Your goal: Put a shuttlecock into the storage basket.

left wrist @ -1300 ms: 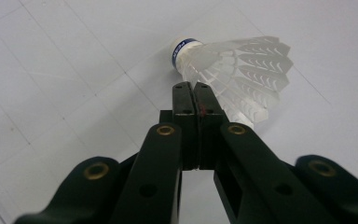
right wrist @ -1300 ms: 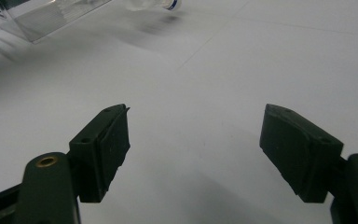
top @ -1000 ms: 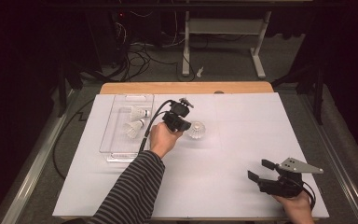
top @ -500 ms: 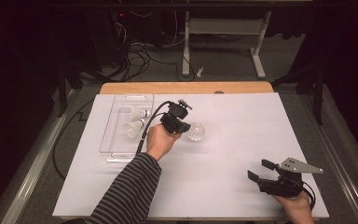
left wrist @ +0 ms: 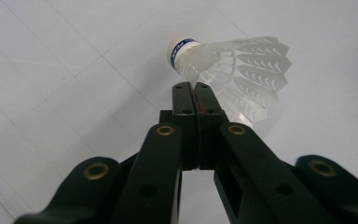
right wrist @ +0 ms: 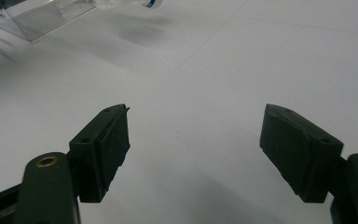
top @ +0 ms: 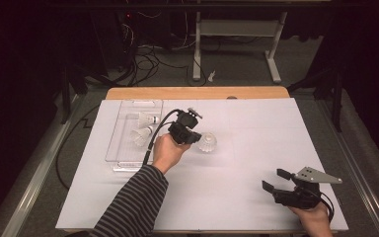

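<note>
Faintly, blue lettering seen on white shuttlecock point(left wrist: 233, 70) band, unreadable, left gripper point(left wrist: 195, 87) clenched on its feathers, right gripper point(right wrist: 193, 154) released.

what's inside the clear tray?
Two white shuttlecocks lie in the clear tray, toward its far end; the near half looks bare. Glare blurs the near rim, so small items there can't be ruled out.

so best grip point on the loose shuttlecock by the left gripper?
Probably the feather skirt near the cork. The shuttlecock lies on its side on the white table cover, its blue-banded cork pointing away from the flared feathers. The round cork would likely slip, so come from above with the jaws across the narrow end of the skirt. The left gripper is shut at that spot.
</note>
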Motion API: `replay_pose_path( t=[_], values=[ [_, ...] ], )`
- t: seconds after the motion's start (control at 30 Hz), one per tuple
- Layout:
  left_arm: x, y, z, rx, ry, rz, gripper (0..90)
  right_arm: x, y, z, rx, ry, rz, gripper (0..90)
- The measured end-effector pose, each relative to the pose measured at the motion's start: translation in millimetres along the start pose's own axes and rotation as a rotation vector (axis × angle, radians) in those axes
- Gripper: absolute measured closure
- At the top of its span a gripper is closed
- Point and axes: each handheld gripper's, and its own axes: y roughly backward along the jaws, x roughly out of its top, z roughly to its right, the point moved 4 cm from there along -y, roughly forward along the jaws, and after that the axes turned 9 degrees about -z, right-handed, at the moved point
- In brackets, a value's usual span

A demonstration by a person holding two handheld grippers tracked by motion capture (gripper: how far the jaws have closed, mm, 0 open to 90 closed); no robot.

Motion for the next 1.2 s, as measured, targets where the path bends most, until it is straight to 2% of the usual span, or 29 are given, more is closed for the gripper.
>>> replay_pose_path(
  t=[0.83,1.2],
  values=[
    [-13.9,8.1,8.7,-0.032,-0.027,-0.019,89.6,0.0,-0.1,-0.2,0.0,0.0,-0.001,24.5],
    [-16.3,18.7,10.5,-0.045,-0.037,-0.013,89.6,0.0,0.1,-0.1,0.0,0.0,0.001,24.5]
  ],
)
